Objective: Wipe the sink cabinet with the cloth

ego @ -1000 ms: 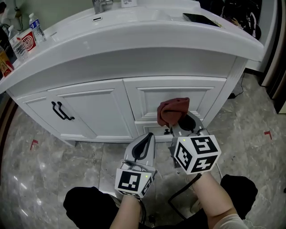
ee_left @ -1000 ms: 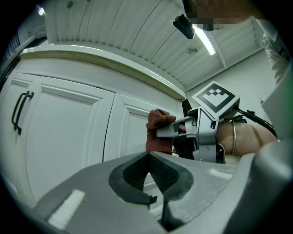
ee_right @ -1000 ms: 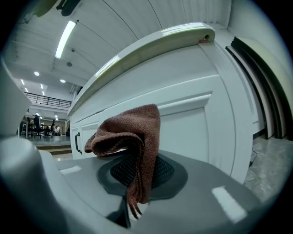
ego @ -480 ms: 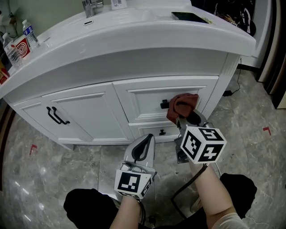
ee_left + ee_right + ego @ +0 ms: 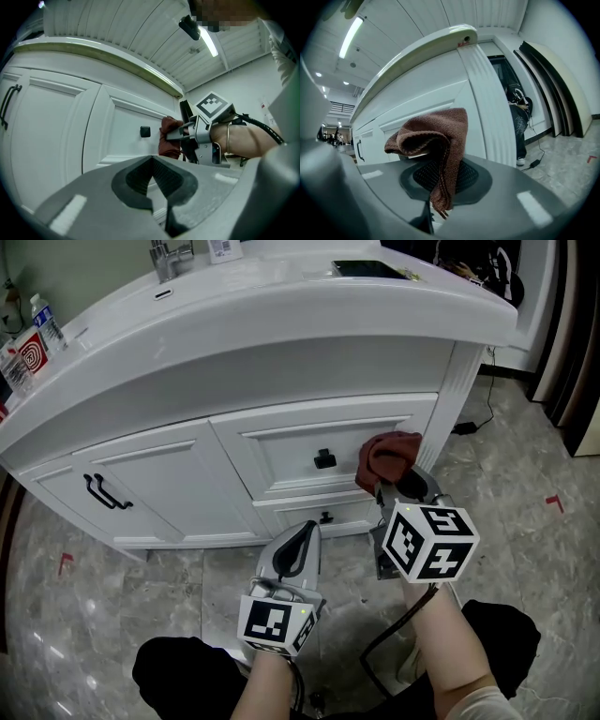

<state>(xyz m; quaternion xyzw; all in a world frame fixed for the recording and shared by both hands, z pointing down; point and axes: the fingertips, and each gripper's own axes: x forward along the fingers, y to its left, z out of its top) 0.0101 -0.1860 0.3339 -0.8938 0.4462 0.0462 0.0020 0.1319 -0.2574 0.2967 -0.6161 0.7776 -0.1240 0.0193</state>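
1. We are holding the right gripper [image 5: 397, 489] up to the front of the sink cabinet [image 5: 169, 470], and its jaws are pinching the cloth [image 5: 387, 454] (a brown knitted one, bunched into folds).
2. The cloth is sitting at the right end of the upper drawer front [image 5: 281, 451], close to the fluted post [image 5: 450, 409] at the cabinet's right edge, and it appears to be touching the white panel.
3. In the right gripper view, a strip of the cloth is hanging down between the pads while the rest is folding over above them.
4. The black knob [image 5: 324, 460] is showing at the middle of that drawer, left of the cloth and apart from it.
5. We are keeping the left gripper [image 5: 302, 538] lower, below the drawers and over the grey marbled floor [image 5: 525, 474], apart from the cabinet. Its jaws are pressed together with nothing between them.
6. Two black bar handles [image 5: 105, 491] are showing on the doors towards the cabinet's left edge.
7. On the countertop [image 5: 281, 310], a faucet [image 5: 161, 253] is standing at the back edge and water bottles [image 5: 45, 320] are standing at the left edge.
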